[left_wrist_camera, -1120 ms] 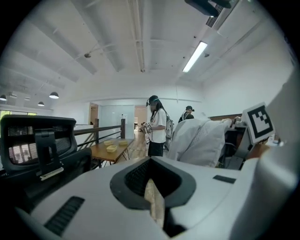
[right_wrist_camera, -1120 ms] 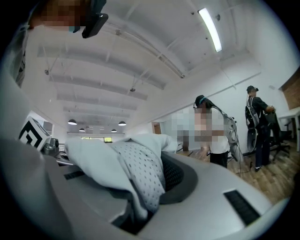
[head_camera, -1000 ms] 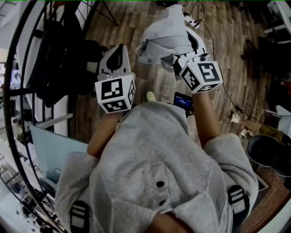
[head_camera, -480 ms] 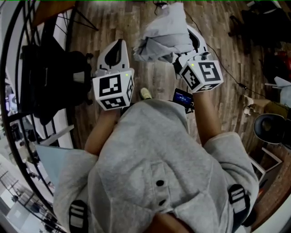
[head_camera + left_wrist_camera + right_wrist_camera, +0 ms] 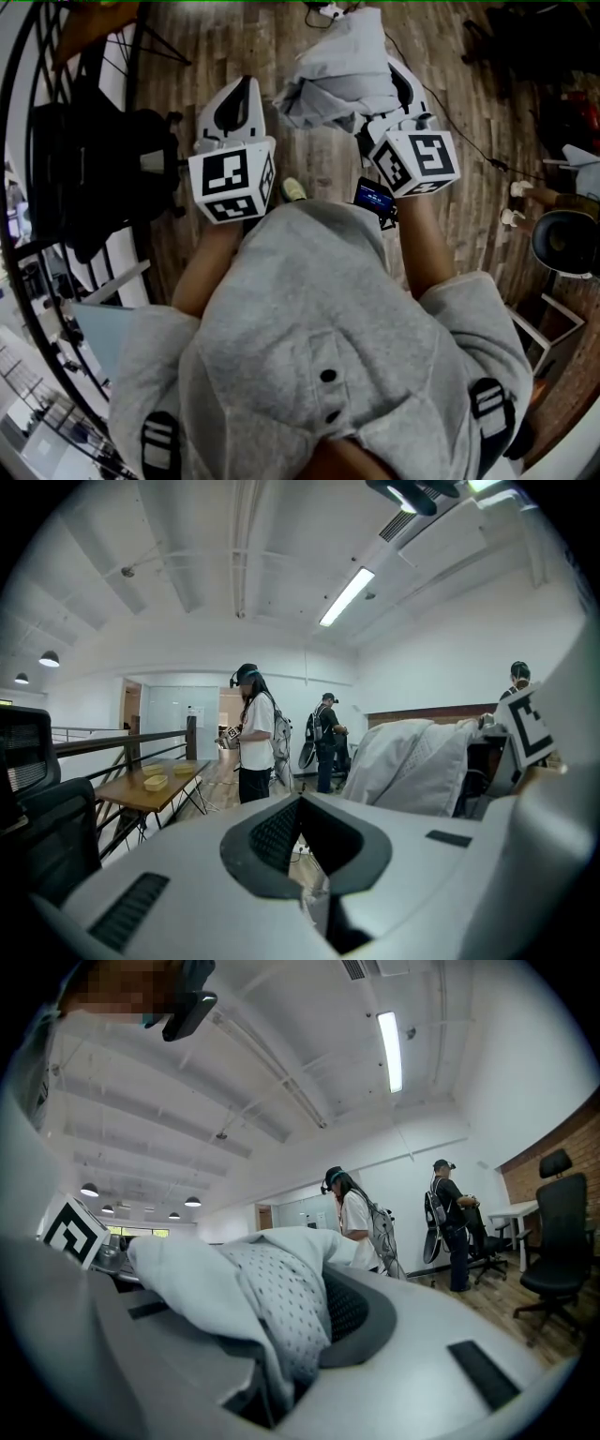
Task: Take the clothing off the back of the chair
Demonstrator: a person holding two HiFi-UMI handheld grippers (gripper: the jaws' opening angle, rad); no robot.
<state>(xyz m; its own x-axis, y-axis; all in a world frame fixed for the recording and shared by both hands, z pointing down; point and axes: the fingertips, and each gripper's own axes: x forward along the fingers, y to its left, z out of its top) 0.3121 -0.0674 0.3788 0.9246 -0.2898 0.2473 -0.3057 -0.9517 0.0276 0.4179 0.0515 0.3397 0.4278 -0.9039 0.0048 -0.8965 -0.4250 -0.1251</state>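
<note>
A pale grey garment [image 5: 339, 67] hangs bunched in the air over the wooden floor, and my right gripper [image 5: 394, 89] is shut on it. In the right gripper view its dotted fabric [image 5: 267, 1307] is pinched between the dark pads and drapes to the left. My left gripper [image 5: 246, 89] is to the left of the garment, apart from it, shut with nothing between its jaws. From the left gripper view the garment [image 5: 412, 766] shows ahead to the right. A black office chair [image 5: 98, 173] stands at the left, behind the left gripper.
A dark curved railing [image 5: 26, 141] runs down the left edge. A round black seat [image 5: 567, 244] sits at the right. Cables [image 5: 450, 70] lie on the floor ahead. Two people [image 5: 253, 742] stand near a wooden table [image 5: 155, 785]; another black chair [image 5: 553, 1232] is at right.
The floor, chair and round seat have slid across the head view as the person turned. Both grippers swung along with the turn. The garment stays in the right gripper.
</note>
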